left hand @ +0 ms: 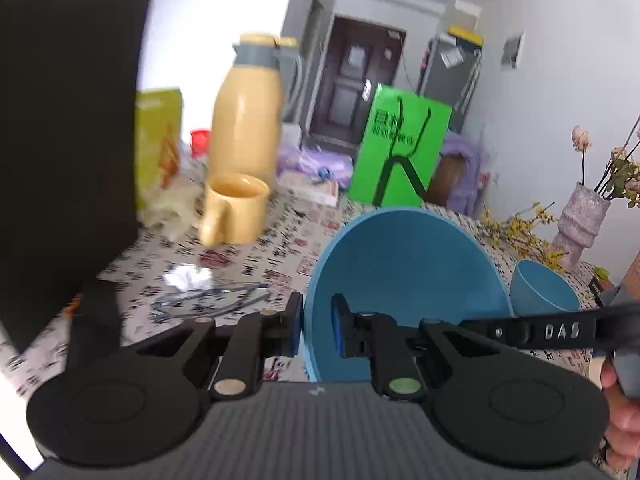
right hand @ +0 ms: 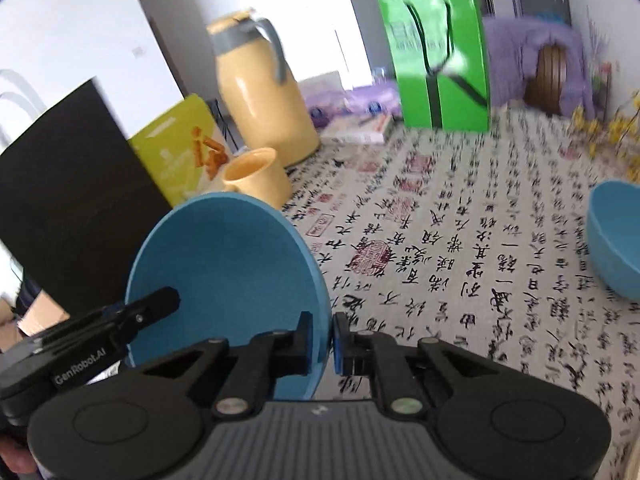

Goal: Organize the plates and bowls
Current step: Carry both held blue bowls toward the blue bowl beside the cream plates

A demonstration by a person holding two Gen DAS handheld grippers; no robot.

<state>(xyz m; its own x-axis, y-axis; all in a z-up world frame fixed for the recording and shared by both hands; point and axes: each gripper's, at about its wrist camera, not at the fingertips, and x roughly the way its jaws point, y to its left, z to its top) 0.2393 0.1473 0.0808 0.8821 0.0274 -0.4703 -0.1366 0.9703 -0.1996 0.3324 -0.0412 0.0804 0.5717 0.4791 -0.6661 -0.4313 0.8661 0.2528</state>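
Above the patterned surface [right hand: 460, 216], a blue plate [left hand: 404, 264] is held up between two hand-held grippers. The left hand-held gripper [left hand: 317, 330] is closed narrowly on the plate's left rim, one pad outside and one inside. The right hand-held gripper [right hand: 322, 338] is closed the same way on the opposite rim, as the right wrist view shows. The plate is pinched at both edges, probably so that it stays steady and does not swing while it is carried; it is tilted, its hollow face turned toward the cameras. It hangs clear of the surface and touches nothing else.

Off to the right, a blue bowl [right hand: 616, 240] stands on the surface, well apart from the plate. It is likely the other piece to be sorted, and a spot near it seems a fair place for the plate.

Farther back, a yellow mug [left hand: 236, 208] stands just in front of a yellow jug [left hand: 246, 108], with a green bag [left hand: 400, 152] beyond. A vase [left hand: 580, 220] with flowers stands at the right edge. These lie away from the plate.
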